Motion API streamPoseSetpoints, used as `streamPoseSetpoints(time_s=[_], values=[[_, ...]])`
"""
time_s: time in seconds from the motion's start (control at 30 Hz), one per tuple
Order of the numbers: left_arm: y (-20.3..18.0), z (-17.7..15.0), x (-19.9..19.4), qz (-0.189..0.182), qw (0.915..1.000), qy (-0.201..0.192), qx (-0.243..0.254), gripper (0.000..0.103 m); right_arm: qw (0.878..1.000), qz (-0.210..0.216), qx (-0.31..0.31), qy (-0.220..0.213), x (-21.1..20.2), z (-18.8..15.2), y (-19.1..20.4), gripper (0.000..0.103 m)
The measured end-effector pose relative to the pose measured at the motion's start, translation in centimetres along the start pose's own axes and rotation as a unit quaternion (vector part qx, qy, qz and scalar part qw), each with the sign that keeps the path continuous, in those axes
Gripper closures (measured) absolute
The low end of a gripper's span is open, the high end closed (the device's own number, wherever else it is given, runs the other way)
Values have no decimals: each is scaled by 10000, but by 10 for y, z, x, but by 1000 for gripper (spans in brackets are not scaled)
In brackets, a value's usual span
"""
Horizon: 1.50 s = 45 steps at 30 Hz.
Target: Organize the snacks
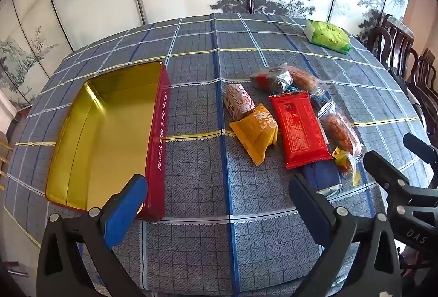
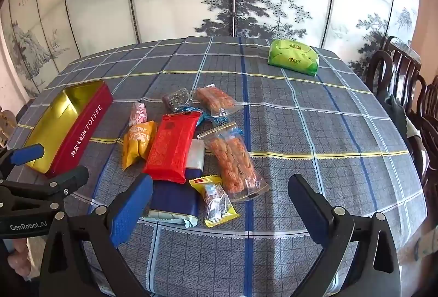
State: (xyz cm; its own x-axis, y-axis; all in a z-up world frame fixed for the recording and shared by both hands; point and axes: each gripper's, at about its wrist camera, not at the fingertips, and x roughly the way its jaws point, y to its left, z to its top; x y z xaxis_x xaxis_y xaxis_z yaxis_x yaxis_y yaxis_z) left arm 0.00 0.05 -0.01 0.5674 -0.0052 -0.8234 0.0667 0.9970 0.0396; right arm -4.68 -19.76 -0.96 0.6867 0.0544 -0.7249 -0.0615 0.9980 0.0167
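Blue-grey checked cloth covers the round table (image 2: 314,132), where a long red tin box with a gold inside and "TOFFEE" on its side (image 1: 109,132) lies open-topped at the left, holding nothing. Just right of it a heap of snack packets lies together: a flat red foil packet (image 2: 169,149) in the middle, a puffy yellow pouch (image 2: 137,145) touching its left edge, a clear bag of orange fried twists (image 2: 232,163) on its right, a dark blue packet (image 2: 175,201) partly under it, and a small yellow-edged clear wrapper (image 2: 216,199) nearest the camera. A green soft pack (image 2: 294,57) sits well apart at the far side. The left gripper (image 1: 219,206) and right gripper (image 2: 220,206) both hover over the table's near edge, fingers spread wide, holding nothing.
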Motion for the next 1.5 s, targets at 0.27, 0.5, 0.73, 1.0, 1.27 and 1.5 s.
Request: streamPoseSetpoints(time_s=[0.27,0.5,0.73,1.0,1.27,1.5], values=[[-6,-3,-2,184,9998,2,-18,1,10000,-60,-45,-15,-2,1,2,4],[11,-5,6,24,9999,114,9,8,10000,-33,-65,-32,-5,-1,2,4],[6,-10,10,46,9998,148,124,15,9999,-59,-81,-36,-4,-4,2,4],[6,-11,9,93,9999,45,125,15,9999,-60,-120,14,-2,-10,6,4],[9,-11,6,158,9998,-70,127,15,9999,-60,-139,-14,-2,-8,6,5],[8,-11,5,73,9997,-109,186,15,9999,-37,-124,-4,-2,-8,7,5]])
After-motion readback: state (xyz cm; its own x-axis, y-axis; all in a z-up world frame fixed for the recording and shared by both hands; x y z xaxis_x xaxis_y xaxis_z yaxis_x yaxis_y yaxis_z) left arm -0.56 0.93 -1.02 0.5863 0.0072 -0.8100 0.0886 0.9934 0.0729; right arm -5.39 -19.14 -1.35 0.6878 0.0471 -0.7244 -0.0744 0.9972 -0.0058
